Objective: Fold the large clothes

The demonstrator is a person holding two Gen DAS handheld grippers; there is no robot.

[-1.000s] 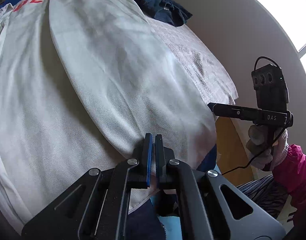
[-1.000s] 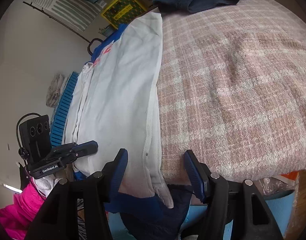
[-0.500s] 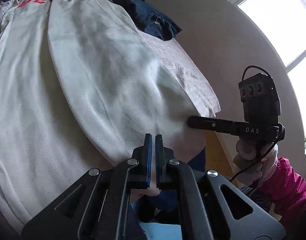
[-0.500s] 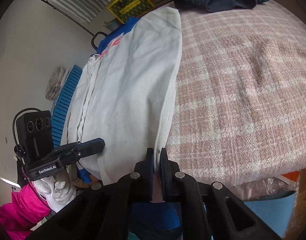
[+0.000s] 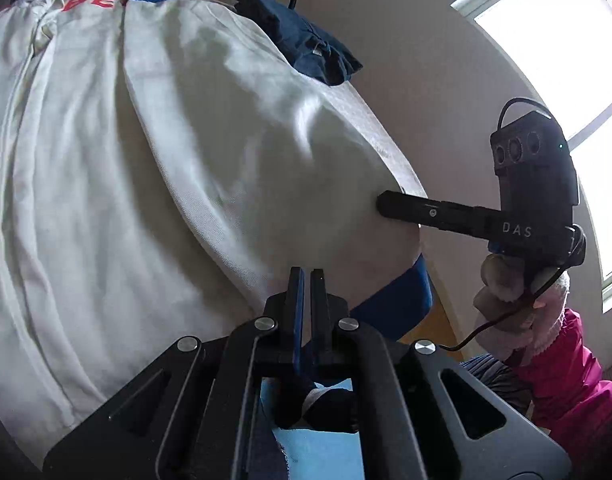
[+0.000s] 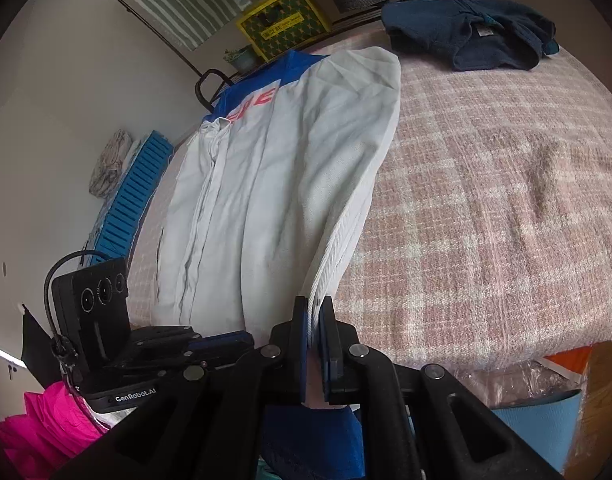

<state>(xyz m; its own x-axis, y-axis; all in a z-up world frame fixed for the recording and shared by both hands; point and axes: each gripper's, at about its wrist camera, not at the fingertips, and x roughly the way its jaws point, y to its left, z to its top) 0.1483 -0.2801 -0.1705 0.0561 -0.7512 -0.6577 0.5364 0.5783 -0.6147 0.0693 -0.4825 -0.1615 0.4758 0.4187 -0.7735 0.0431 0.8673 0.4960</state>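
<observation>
The white jacket (image 6: 289,168) is laid on the bed (image 6: 506,200), its long axis running away from both grippers. Its near hem is clamped by the left gripper (image 5: 305,276) and the right gripper (image 6: 314,312), side by side.

jacket (image 6: 289,184) on blanket (image 6: 486,208), left part | sweater (image 6: 470,36) far right | crate (image 6: 281,26) behind, far

White jacket (image 6: 289,168) with blue yoke, red lettering; pink-and-white plaid blanket (image 6: 486,208); far navy garment (image 6: 470,32).
</observation>
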